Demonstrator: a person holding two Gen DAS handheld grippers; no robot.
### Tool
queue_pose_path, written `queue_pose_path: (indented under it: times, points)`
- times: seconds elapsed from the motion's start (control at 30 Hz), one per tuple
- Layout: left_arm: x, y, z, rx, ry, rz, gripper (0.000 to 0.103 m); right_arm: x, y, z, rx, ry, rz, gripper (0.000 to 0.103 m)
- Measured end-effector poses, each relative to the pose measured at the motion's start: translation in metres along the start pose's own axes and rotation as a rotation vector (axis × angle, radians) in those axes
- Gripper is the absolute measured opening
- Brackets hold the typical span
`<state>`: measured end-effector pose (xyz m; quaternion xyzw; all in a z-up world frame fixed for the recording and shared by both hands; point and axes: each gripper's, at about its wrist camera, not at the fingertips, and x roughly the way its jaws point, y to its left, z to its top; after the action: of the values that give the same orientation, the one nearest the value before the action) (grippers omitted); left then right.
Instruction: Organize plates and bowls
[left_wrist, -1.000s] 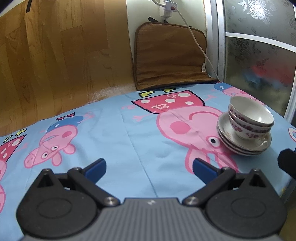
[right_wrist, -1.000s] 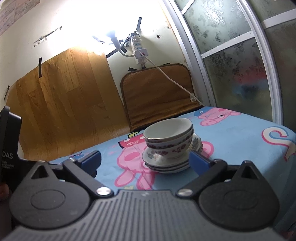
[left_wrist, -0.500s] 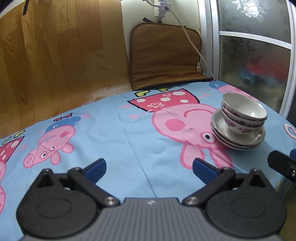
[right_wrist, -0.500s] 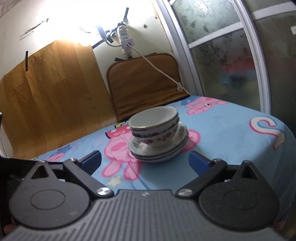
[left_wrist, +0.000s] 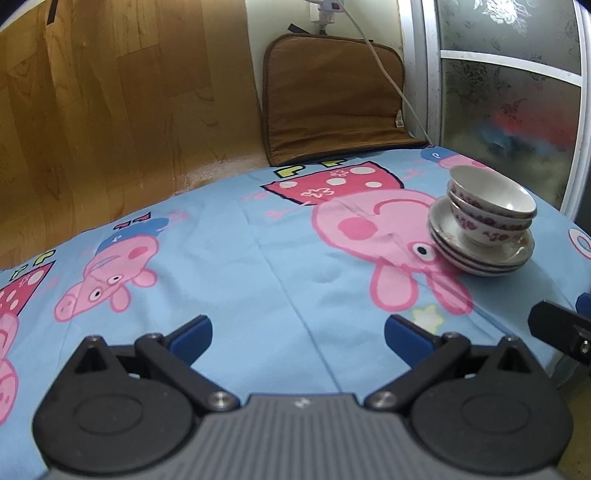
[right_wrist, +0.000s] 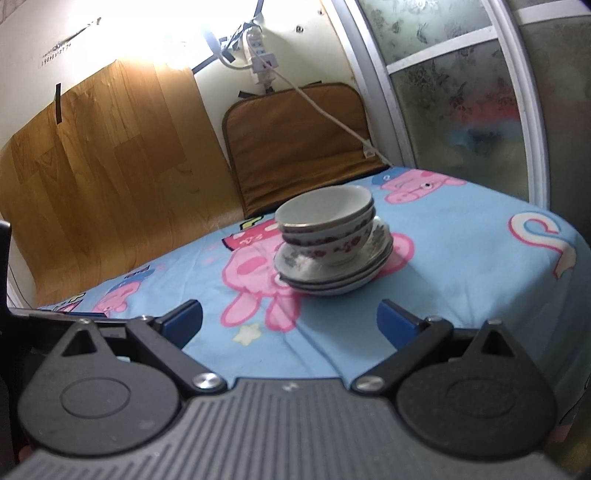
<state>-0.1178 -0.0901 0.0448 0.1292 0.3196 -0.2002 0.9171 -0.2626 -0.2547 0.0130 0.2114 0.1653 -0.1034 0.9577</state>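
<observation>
A stack of white bowls with a purple flower band (left_wrist: 491, 206) sits nested on a stack of white plates (left_wrist: 476, 254) at the right of the table. The same bowls (right_wrist: 327, 225) and plates (right_wrist: 332, 277) show in the right wrist view, ahead of my right gripper (right_wrist: 290, 321). My right gripper is open and empty, short of the stack. My left gripper (left_wrist: 297, 334) is open and empty over the cloth, left of the stack. Part of the right gripper (left_wrist: 561, 330) shows at the left view's right edge.
A blue cartoon-pig cloth (left_wrist: 229, 258) covers the table. A brown cushion (left_wrist: 332, 99) leans at the back with a white cable (left_wrist: 384, 70) across it. A wood-pattern sheet (left_wrist: 110, 110) lines the wall. A frosted glass door (left_wrist: 513, 103) stands right. The table's front edge lies near both grippers.
Both grippers have drawn back from the stack toward the table's front edge. The stack has not moved. Both stay open.
</observation>
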Motion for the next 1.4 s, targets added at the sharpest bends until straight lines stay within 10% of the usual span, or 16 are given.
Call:
queue_pose_path:
  times: [1.4]
  points:
    - [-0.005,0.016,-0.012,0.035,-0.002,0.033,0.103,0.001,0.022,-0.009,0.056,-0.03,-0.068,0.103]
